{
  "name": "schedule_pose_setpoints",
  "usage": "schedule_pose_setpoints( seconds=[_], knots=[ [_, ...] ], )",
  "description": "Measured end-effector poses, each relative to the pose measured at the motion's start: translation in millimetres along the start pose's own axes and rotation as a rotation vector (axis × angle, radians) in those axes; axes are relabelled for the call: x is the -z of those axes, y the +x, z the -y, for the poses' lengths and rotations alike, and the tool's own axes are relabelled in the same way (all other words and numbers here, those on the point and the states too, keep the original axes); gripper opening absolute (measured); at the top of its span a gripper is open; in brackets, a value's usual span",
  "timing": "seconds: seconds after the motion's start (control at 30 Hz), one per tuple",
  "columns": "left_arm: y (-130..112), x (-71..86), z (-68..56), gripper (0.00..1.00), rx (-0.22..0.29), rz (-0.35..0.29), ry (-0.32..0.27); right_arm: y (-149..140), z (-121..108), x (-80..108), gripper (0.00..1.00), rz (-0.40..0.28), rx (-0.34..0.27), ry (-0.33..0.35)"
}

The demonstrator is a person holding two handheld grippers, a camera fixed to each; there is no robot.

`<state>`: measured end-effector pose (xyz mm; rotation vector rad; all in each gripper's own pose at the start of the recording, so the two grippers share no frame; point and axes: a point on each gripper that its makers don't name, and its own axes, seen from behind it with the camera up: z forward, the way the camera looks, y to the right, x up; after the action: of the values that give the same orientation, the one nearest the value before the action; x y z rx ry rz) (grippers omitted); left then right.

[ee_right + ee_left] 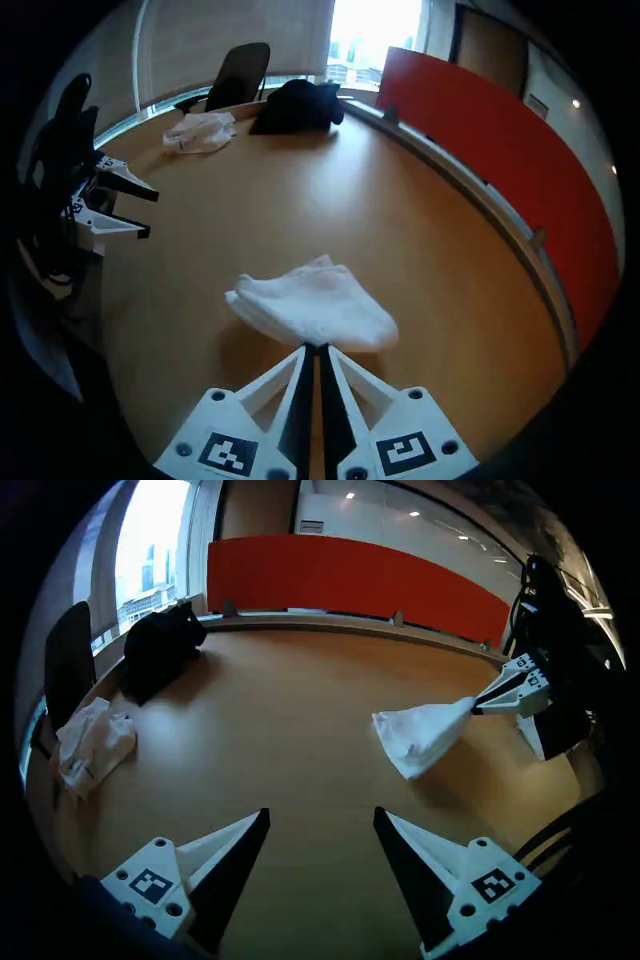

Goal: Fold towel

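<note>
The right tool pinches the near corner of the folded white towel resting on the tabletop; the left tool, wide open and empty, has the towel ahead to its right, well apart.

L gripper fingers spread wide; R gripper fingers pinched nearly together.

The near corner of the towel is tucked out of sight between the tips of the right gripper at 6 o'clock, the black heap at 12 o'clock is too dark to name, and whoever holds the left gripper at 9 o'clock is lost in shadow.
</note>
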<state>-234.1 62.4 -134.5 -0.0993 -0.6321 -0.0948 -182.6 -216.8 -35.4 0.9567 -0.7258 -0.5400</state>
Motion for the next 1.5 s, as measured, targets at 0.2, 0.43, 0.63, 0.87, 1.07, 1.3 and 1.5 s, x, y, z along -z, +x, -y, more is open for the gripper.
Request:
schedule_pose_setpoints(
  seconds=[0.2, 0.43, 0.63, 0.87, 1.07, 1.3, 1.5],
  knots=[
    [6, 2.4, 2.1, 0.96, -0.007, -0.01, -0.001, 30, -17, 13.0, 0.05, -0.037, 0.023, -0.02],
    [13, 4.9, 3.1, 0.96, -0.014, -0.02, -0.003, 53, -38, 35.3, 0.05, -0.059, 0.059, -0.049],
    [16, 5.9, 1.7, 0.96, -0.015, -0.025, -0.008, 52, -57, 55.6, 0.05, -0.045, 0.073, -0.079],
    [18, 6.0, -2.0, 0.96, -0.019, -0.027, -0.016, 38, -77, 77.3, 0.05, -0.015, 0.071, -0.109],
    [19, 4.7, -3.7, 0.96, -0.021, -0.025, -0.019, 24, -95, 95.1, 0.05, 0.002, 0.053, -0.129],
    [20, 2.2, -3.1, 0.97, -0.025, -0.023, -0.01, 6, -118, 118.8, 0.05, 0.029, 0.037, -0.149],
    [21, 1.2, -2.2, 0.96, -0.021, -0.021, -0.005, -13, -140, 139.3, 0.05, 0.058, 0.021, -0.174]
  ],
)
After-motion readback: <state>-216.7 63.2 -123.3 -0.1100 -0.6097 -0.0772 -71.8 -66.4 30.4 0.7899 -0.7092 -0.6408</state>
